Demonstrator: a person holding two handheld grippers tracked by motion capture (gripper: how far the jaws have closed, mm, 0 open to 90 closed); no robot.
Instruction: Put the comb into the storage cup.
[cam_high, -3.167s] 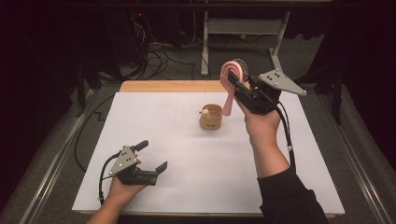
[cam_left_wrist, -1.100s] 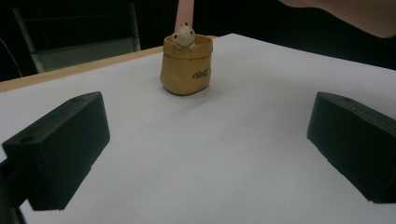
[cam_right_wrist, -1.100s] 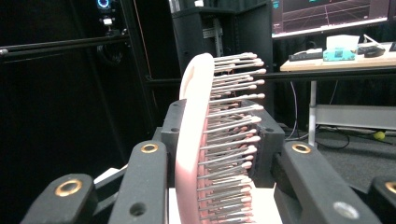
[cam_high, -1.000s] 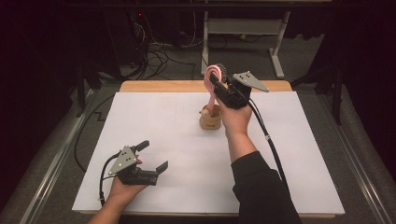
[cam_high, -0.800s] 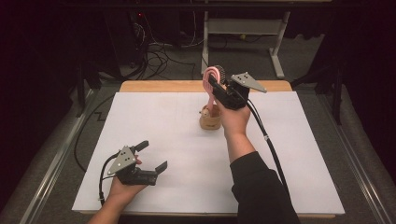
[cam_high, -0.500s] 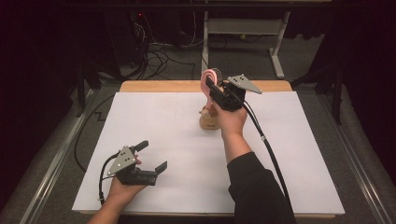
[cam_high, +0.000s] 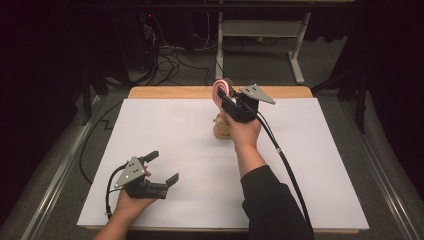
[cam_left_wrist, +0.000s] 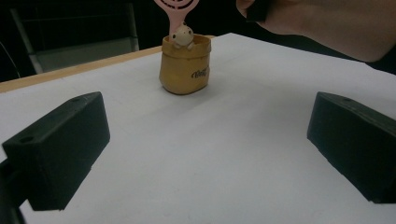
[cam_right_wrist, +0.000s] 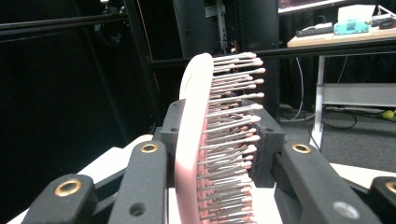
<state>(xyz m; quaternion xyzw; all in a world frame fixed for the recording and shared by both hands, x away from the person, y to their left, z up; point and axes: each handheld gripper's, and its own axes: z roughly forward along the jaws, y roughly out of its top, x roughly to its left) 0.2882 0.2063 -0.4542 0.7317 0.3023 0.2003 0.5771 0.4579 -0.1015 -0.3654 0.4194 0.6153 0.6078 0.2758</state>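
Observation:
A pink hairbrush (cam_high: 219, 89) with metal bristles stands upright, head up, and my right gripper (cam_high: 223, 96) is shut on that head, above a tan holder (cam_high: 220, 129) at the table's back middle. In the right gripper view the brush (cam_right_wrist: 189, 140) sits between the two black jaws of the right gripper (cam_right_wrist: 222, 135). In the left gripper view the brush handle (cam_left_wrist: 175, 7) comes down to the mouth of the holder (cam_left_wrist: 185, 65), which bears a small cream figure on its rim. My left gripper (cam_high: 162, 166) rests at the front left, open, nothing between its jaws (cam_left_wrist: 205, 144).
A white sheet (cam_high: 175, 130) covers the table, with a wooden edge (cam_high: 165, 92) at the back. Metal rails (cam_high: 55, 170) run along both sides. Cables and a desk frame (cam_high: 260, 30) lie on the floor behind. The right gripper's cable (cam_high: 285, 165) trails across the sheet.
My right hand has carried the brush leftward, from right of the holder to over it, and turned it more upright. The left hand has stayed put.

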